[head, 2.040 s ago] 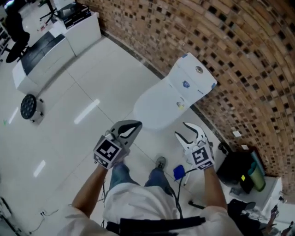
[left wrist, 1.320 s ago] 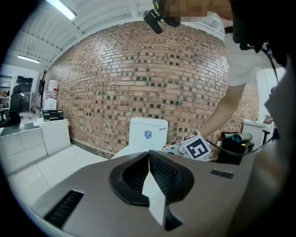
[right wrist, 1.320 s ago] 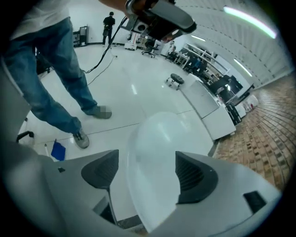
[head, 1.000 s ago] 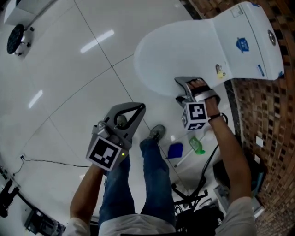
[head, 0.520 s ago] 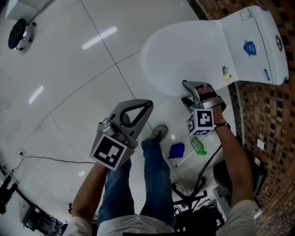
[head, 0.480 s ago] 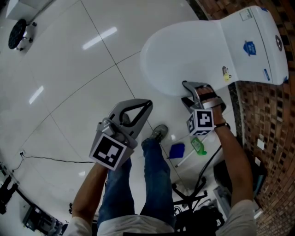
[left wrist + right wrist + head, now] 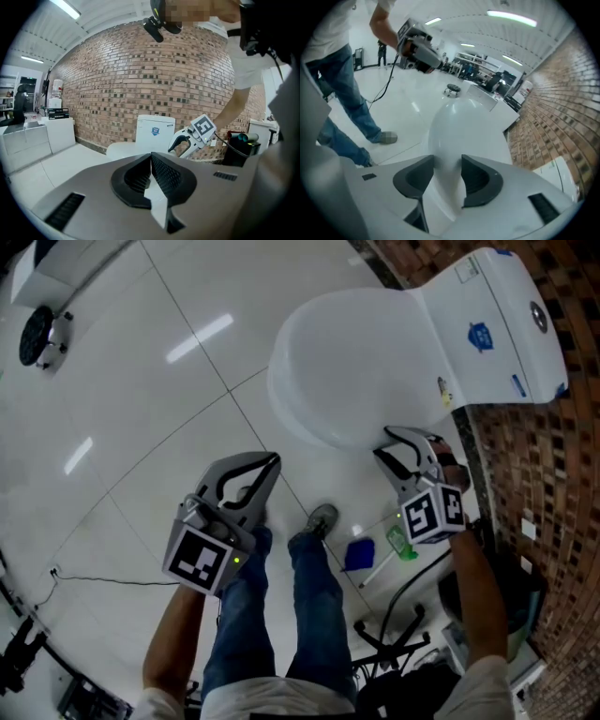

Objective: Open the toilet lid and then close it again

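The white toilet [image 7: 487, 329] stands on the tiled floor [image 7: 141, 409] with its back to the brick wall [image 7: 553, 484]. The toilet lid [image 7: 347, 362] lies down over the bowl, or at most barely raised; the head view does not settle which. The right gripper [image 7: 447, 174] has just been closing its jaws, and they now clamp the lid's near rim, with the white edge running between both pads. With that hold made, the opening lift looks ready to begin. The left gripper [image 7: 151, 166] hangs well apart over the floor, jaws pressed together on nothing.
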A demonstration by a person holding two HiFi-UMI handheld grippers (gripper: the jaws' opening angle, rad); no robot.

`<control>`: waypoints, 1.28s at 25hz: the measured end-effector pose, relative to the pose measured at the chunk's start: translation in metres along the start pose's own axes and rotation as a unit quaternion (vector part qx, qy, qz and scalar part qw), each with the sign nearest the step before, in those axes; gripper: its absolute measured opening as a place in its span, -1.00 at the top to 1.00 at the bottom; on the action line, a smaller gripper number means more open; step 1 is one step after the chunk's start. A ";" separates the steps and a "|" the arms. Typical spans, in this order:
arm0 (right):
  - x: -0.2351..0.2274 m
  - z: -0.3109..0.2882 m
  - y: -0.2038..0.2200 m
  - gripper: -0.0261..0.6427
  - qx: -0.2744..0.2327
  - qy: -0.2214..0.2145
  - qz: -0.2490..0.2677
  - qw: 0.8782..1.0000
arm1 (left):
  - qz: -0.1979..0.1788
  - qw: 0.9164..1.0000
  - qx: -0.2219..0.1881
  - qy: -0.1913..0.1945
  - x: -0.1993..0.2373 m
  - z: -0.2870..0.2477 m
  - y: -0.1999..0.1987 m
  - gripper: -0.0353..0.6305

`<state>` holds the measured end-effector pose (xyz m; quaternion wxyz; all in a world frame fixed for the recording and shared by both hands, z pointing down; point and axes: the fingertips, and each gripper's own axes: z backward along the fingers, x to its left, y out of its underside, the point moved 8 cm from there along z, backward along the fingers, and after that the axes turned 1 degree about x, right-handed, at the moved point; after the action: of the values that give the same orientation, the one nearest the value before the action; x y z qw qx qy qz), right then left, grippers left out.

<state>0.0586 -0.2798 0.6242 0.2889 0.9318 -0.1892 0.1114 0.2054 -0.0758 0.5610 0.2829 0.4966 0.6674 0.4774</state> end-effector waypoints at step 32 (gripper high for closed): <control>-0.189 0.183 0.168 0.93 -0.158 0.422 -0.507 0.735 | -0.036 0.998 -0.023 0.036 -0.044 -0.030 -0.089 0.91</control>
<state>-0.1638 -0.4591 0.5001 0.4962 0.6877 0.4381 0.2982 0.1601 -0.1323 0.4862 0.2870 0.4475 0.6837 0.4999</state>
